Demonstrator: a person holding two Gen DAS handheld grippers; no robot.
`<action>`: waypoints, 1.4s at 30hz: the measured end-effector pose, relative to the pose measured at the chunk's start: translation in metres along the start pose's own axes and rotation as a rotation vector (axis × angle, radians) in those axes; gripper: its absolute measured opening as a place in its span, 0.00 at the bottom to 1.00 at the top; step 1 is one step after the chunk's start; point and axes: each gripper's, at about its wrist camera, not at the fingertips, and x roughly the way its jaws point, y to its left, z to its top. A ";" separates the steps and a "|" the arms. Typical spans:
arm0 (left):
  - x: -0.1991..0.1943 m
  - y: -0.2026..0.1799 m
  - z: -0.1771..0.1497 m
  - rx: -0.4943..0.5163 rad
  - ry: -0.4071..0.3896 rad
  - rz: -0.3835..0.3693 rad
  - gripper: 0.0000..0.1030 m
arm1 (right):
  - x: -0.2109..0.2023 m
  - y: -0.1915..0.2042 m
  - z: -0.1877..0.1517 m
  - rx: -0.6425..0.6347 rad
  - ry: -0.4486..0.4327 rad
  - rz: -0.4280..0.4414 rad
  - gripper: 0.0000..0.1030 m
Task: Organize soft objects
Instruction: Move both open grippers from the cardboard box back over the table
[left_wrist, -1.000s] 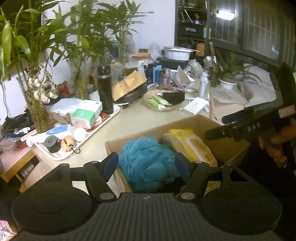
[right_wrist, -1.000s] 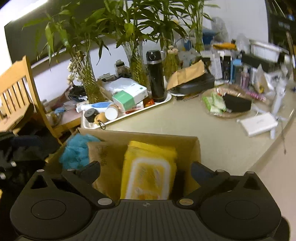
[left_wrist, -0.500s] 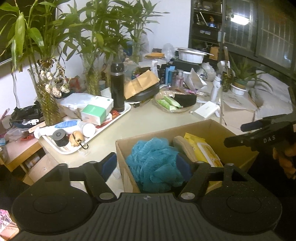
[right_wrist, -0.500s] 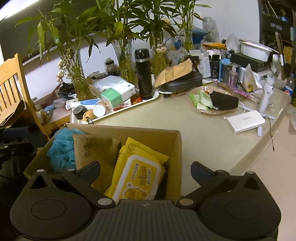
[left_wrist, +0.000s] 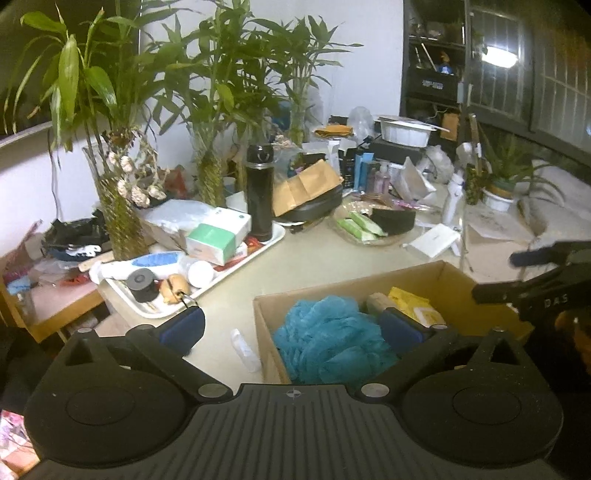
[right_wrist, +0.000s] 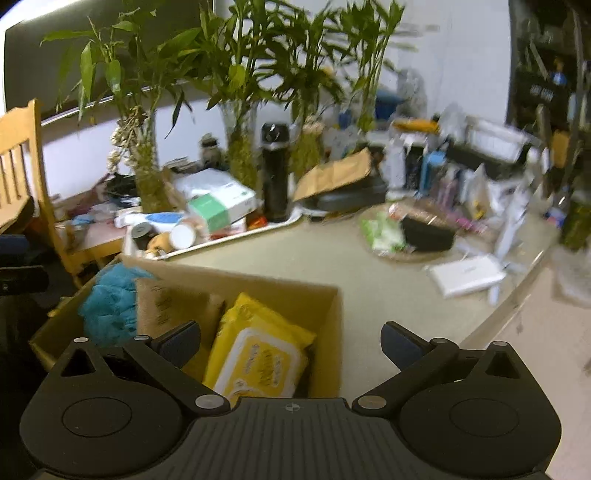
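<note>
An open cardboard box (left_wrist: 436, 275) (right_wrist: 258, 284) stands on the counter's near edge. It holds a blue mesh bath pouf (left_wrist: 325, 339) (right_wrist: 110, 299), a brown paper pack (right_wrist: 173, 306) and a yellow wet-wipes pack (right_wrist: 258, 354) (left_wrist: 413, 308). My left gripper (left_wrist: 293, 326) is open and empty, above the box's left end over the pouf. My right gripper (right_wrist: 290, 341) is open and empty above the box's right end; it also shows in the left wrist view (left_wrist: 539, 284) at the right.
A white tray (left_wrist: 266, 243) holds a black flask (left_wrist: 259, 192), a green box and bottles. Glass vases of bamboo (left_wrist: 122, 199) stand behind. A shallow dish of green packets (left_wrist: 369, 229), a white box (left_wrist: 434, 242) and a wooden chair (right_wrist: 22, 177) are nearby.
Both grippers have drawn back and up from the box, which now sits lower and farther in each view. The pouf and wipes stay in the box.
</note>
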 end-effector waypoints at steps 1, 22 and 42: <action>0.000 0.000 0.000 0.004 -0.003 0.012 1.00 | -0.003 0.002 0.000 -0.015 -0.023 -0.020 1.00; 0.018 0.046 0.009 -0.066 0.010 0.011 1.00 | 0.021 -0.025 0.013 0.022 0.018 0.043 1.00; 0.155 0.113 0.047 -0.175 0.136 -0.010 1.00 | 0.139 -0.086 0.072 0.098 0.063 0.122 1.00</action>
